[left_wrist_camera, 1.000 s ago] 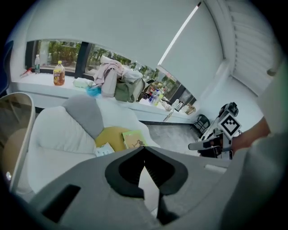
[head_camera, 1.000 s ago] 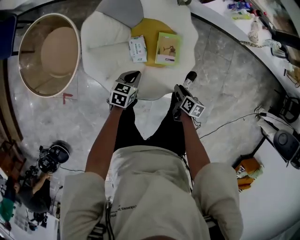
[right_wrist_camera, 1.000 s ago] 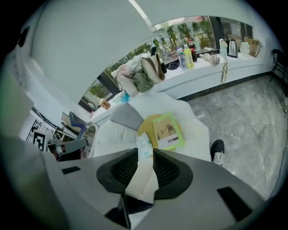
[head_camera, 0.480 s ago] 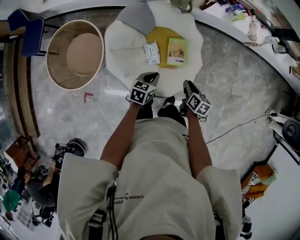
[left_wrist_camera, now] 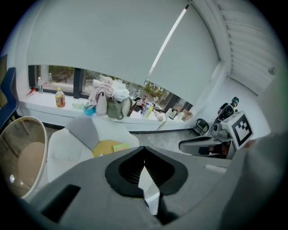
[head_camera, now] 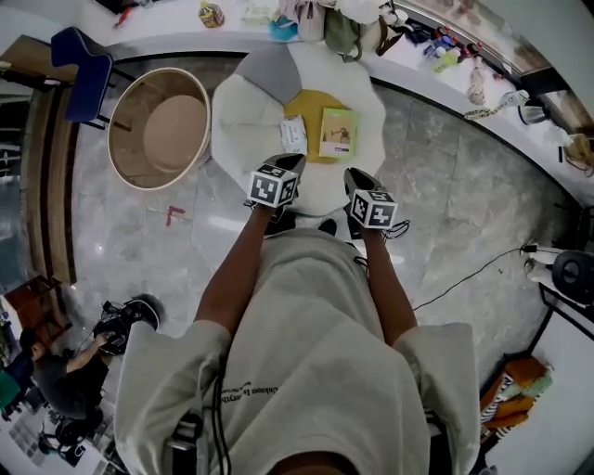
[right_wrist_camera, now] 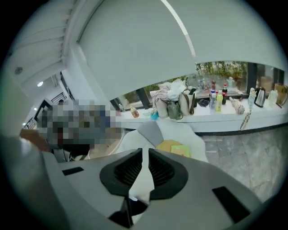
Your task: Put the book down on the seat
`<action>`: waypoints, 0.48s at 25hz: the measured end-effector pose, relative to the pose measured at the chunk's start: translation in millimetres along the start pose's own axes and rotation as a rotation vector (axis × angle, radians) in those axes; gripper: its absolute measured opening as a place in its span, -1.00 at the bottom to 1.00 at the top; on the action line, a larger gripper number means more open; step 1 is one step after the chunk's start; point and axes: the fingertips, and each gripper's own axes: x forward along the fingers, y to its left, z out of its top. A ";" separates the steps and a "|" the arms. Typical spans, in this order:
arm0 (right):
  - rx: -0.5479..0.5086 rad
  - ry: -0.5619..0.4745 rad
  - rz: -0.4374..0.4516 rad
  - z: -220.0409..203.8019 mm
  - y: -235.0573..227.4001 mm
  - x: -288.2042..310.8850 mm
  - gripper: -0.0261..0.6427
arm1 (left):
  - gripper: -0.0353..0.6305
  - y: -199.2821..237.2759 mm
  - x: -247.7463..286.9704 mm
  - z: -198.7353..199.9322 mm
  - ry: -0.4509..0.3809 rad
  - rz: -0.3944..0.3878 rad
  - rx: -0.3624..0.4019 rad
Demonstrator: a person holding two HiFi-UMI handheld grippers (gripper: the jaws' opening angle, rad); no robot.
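Note:
The green book point(head_camera: 338, 132) lies flat on the yellow cushion point(head_camera: 309, 107) of the white seat point(head_camera: 243, 116), beside a smaller white and green booklet point(head_camera: 294, 135). Both grippers hang in front of the seat's near edge, clear of the book. My left gripper point(head_camera: 290, 160) has its jaws together and holds nothing. The jaws of my right gripper point(head_camera: 355, 174) are closing, a narrow gap still showing and nothing in it. The left gripper view has the left gripper point(left_wrist_camera: 144, 149) below the book point(left_wrist_camera: 121, 146). In the right gripper view the book point(right_wrist_camera: 181, 150) lies beyond the right gripper point(right_wrist_camera: 145, 150).
A round wicker tub chair point(head_camera: 158, 125) stands left of the seat, a blue chair point(head_camera: 88, 70) behind it. The windowsill point(head_camera: 306, 14) carries bags and bottles. A cable point(head_camera: 464, 269) runs over the marble floor at right. A person point(head_camera: 56, 371) crouches at lower left.
Both grippers have drawn back from the seat toward my body, and the seat now looks farther away. The right jaws have narrowed. The book has stayed on the cushion.

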 end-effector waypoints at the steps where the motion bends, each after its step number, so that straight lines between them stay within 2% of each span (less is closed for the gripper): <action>1: -0.040 0.018 -0.003 -2.5 -1.1 -4.5 -0.79 | -0.87 -6.3 -0.9 2.4 -0.011 0.005 0.012; 5: -0.172 0.061 -0.017 -11.2 -8.4 -24.7 -0.79 | -0.87 -30.1 0.3 -1.8 -0.026 0.024 0.032; 8: -0.167 0.056 -0.025 -21.8 -11.9 -41.0 -0.80 | -0.87 -50.0 -1.0 -15.2 -0.005 0.031 0.067; 12: -0.185 0.044 -0.009 -29.8 -12.0 -53.5 -0.85 | -0.87 -71.9 -1.8 -24.6 -0.021 0.041 0.105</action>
